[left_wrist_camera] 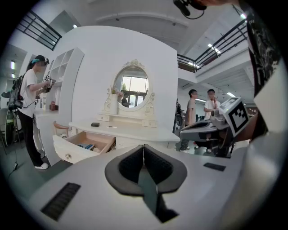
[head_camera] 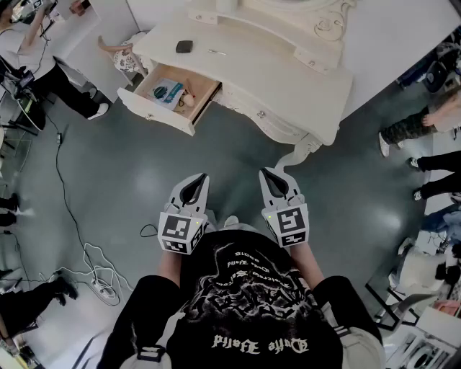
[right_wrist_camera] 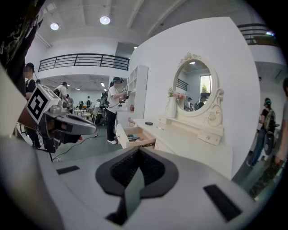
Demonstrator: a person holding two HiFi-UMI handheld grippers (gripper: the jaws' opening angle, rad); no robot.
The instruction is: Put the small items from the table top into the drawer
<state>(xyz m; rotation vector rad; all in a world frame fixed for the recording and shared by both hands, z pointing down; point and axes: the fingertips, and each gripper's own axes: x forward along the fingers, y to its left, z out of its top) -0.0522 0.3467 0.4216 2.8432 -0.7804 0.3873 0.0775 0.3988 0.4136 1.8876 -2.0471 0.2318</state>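
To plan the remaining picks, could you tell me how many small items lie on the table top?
2: a small black box behind the open drawer, and a thin pale stick right of it. More may hide near the mirror base.

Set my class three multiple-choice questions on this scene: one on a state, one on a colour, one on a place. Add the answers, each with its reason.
1. The white-fronted drawer of the cream-white dressing table is:
A) shut
B) pulled open
C) lying on the floor

2. The drawer's inside is:
A) light brown
B) black
C) red

3. The small flat black object lies:
A) in the drawer
B) on the table top
C) on the floor

Answers:
1 B, its inside and contents show from above.
2 A, its inner walls look like light wood.
3 B, it rests on the white top behind the drawer.
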